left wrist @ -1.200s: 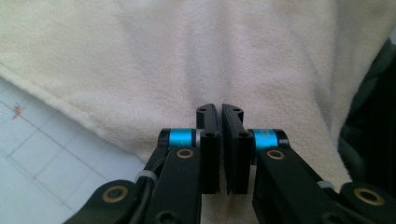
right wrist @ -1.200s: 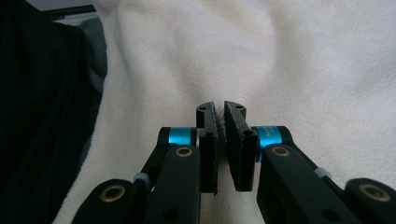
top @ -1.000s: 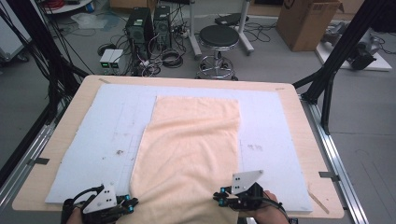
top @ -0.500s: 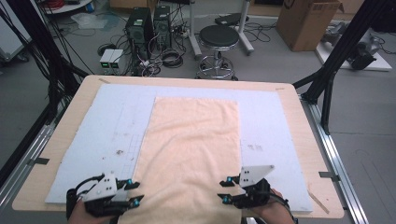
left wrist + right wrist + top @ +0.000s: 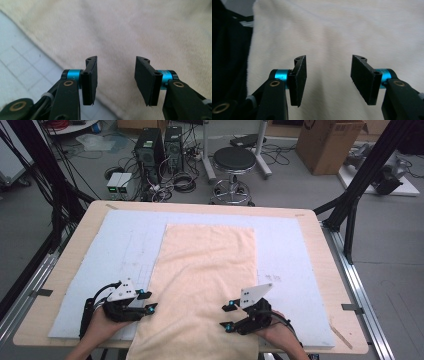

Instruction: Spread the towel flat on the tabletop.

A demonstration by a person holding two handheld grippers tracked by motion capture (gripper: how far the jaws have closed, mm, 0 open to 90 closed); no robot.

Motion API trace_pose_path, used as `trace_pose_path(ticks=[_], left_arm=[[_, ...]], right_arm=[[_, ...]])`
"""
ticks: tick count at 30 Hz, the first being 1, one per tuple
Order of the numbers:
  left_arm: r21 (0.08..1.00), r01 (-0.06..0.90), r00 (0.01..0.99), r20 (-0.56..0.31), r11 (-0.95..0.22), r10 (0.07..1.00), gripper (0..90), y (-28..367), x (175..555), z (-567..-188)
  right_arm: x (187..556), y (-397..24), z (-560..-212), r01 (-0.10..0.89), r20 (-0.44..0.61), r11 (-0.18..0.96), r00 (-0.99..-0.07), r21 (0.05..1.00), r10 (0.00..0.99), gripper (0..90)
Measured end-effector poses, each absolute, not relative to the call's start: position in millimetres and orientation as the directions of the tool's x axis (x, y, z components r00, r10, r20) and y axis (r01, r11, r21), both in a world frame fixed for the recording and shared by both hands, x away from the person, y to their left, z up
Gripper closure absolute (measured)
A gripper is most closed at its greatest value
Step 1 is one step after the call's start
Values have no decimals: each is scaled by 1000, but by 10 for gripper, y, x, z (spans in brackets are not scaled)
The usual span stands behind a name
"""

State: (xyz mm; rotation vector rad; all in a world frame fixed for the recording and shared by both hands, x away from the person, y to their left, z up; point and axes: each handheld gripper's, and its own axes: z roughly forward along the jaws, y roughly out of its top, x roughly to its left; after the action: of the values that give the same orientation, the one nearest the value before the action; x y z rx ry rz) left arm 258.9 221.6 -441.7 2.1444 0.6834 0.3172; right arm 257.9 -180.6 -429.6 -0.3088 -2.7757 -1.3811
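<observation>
2 grippers at the near end of the peach towel [image 5: 205, 275], spread flat on the blue mat [image 5: 290, 250]. Left gripper [image 5: 148, 301] at its left edge, right gripper [image 5: 226, 316] over its right part. Jaws of both just opened, nothing between them.

The towel [image 5: 200, 285] runs off the bottom edge of the high view, its near hem cut off between both forearms

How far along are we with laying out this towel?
Done: the peach towel lies flat and smooth on the pale blue mat, its near edge hanging over the table's front. In hand: nothing. The jaws of the left gripper and the right gripper have just been opening, with nothing between them, over the towel's near part. Left: likely any folding, since no fold is visible yet.
</observation>
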Motion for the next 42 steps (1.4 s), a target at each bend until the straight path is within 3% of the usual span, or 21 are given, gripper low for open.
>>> trace_pose_path(ticks=[7, 12, 24, 42], left_arm=[[786, 359, 812, 2, -503, 584, 571, 2261, 2507, -4462], [790, 370, 806, -11, -489, 592, 594, 2300, 2443, -4467], [790, 376, 812, -29, -484, 583, 571, 2321, 2302, -4452], [870, 374, 762, -91, -322, 641, 454, 2305, 2686, -4241]], right_arm=[[2477, -1521, -4431, 136, 105, 669, -991, 730, 87, 498], [2430, -1535, -4430, 112, 78, 673, -994, 731, 81, 563], [2367, -1613, -4429, 121, 102, 660, -992, 741, 68, 561], [2926, -2104, -4159, 283, 91, 468, -915, 837, 392, 349]])
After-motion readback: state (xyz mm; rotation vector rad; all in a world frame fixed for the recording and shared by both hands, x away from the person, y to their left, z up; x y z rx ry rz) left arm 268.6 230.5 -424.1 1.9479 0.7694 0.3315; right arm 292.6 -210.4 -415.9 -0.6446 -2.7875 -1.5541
